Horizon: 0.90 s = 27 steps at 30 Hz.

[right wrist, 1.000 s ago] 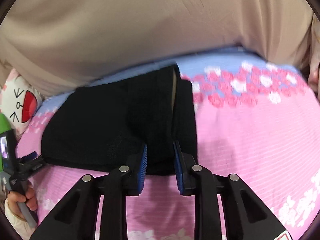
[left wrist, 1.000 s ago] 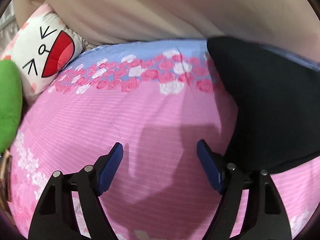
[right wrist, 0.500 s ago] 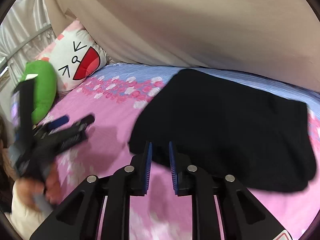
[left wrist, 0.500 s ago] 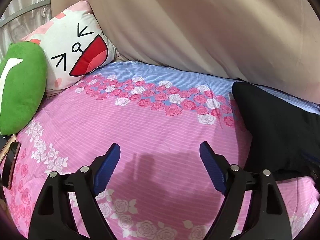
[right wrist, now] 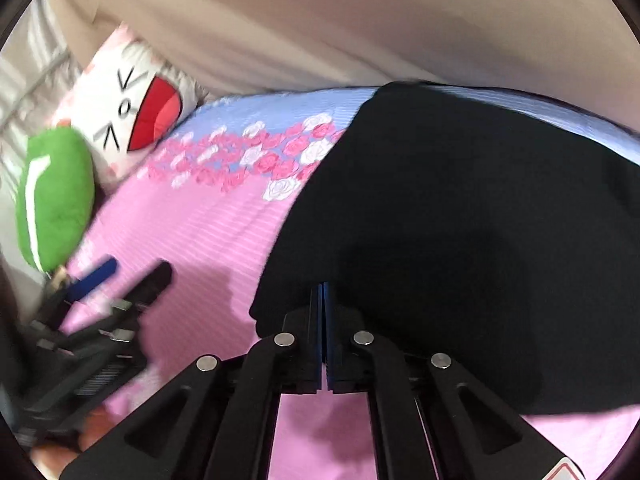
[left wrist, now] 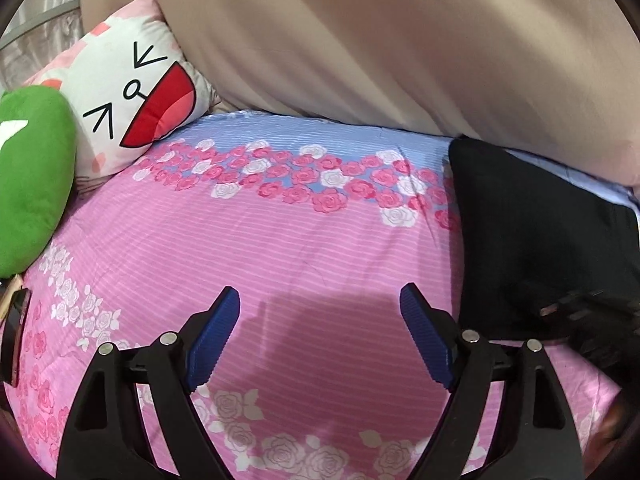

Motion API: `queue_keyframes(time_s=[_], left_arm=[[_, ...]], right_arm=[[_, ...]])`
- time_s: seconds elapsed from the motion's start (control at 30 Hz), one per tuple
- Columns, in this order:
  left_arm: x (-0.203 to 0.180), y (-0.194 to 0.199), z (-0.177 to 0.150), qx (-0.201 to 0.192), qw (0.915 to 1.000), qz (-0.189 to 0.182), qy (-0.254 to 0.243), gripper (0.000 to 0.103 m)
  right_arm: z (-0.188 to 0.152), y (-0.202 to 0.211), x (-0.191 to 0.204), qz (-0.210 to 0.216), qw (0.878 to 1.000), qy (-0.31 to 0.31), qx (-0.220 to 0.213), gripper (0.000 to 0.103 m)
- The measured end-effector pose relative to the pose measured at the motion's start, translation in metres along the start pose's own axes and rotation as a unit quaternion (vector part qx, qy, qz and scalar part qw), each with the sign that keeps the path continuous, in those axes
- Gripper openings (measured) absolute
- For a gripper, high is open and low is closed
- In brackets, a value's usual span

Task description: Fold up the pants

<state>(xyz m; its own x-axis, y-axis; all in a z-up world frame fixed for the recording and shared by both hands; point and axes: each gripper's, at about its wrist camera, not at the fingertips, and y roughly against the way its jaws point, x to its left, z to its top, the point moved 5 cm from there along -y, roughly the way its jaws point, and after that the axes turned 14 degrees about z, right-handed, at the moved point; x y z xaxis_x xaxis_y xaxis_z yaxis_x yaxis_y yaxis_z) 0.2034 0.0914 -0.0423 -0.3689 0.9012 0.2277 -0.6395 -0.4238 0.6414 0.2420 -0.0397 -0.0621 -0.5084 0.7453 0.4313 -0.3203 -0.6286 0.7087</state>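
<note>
A bed [left wrist: 280, 248] covered by a pink striped sheet, with a band of pink and white roses and a pale blue strip along its far edge. Folded black pants [right wrist: 460, 220] lie flat near the far right corner. At the far left corner rest a white cartoon-face pillow [left wrist: 128, 100] and, touching it, a green plush cushion [left wrist: 32, 176]. A dark flat object [left wrist: 16, 332], too cropped to identify, lies at the left edge.
</note>
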Motion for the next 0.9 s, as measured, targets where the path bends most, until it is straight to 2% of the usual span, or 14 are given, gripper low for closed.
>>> queue_keyframes(time_s=[0.07,0.13,0.23,0.27,0.3,0.37,0.43,0.5,0.63,0.77,0.9], left_arm=[[-0.005,0.001,-0.002,0.001,1.0000,-0.007,-0.006,0.080],[-0.010,0.004,-0.004,-0.001,0.9998,-0.012,-0.015,0.080],[-0.021,0.010,-0.007,-0.007,0.9993,-0.019,-0.031,0.080],[-0.025,0.012,-0.009,-0.008,0.9991,-0.022,-0.036,0.080],[-0.029,0.014,-0.010,-0.009,0.9988,-0.025,-0.040,0.080],[-0.039,0.020,-0.015,-0.009,0.9978,-0.034,-0.055,0.080],[-0.047,0.029,-0.021,-0.007,0.9970,-0.044,-0.063,0.080],[-0.051,0.042,-0.029,-0.006,0.9958,-0.063,-0.066,0.085],[-0.054,0.086,-0.046,-0.029,0.9929,-0.099,-0.059,0.088],[-0.054,0.125,-0.061,-0.067,0.9893,-0.126,-0.032,0.095],[-0.053,0.138,-0.078,-0.088,0.9883,-0.121,-0.029,0.096]], right_arm=[[0.003,0.038,-0.005,-0.027,0.998,0.009,-0.047,0.002],[-0.002,0.079,-0.032,-0.094,0.992,-0.004,-0.082,0.004],[-0.020,0.113,-0.084,-0.148,0.983,-0.055,-0.091,0.004],[-0.030,0.122,-0.109,-0.173,0.978,-0.079,-0.088,0.001],[-0.038,0.128,-0.126,-0.178,0.975,-0.096,-0.088,0.000],[-0.049,0.141,-0.138,-0.124,0.978,-0.125,-0.109,0.000],[-0.054,0.157,-0.127,-0.136,0.976,-0.123,-0.119,0.002],[-0.062,0.174,-0.102,-0.162,0.973,-0.089,-0.135,0.010],[-0.096,0.202,-0.069,-0.212,0.962,-0.051,-0.162,0.010],[-0.131,0.210,-0.061,-0.215,0.958,-0.060,-0.180,0.010],[-0.152,0.210,-0.054,-0.210,0.960,-0.061,-0.177,0.010]])
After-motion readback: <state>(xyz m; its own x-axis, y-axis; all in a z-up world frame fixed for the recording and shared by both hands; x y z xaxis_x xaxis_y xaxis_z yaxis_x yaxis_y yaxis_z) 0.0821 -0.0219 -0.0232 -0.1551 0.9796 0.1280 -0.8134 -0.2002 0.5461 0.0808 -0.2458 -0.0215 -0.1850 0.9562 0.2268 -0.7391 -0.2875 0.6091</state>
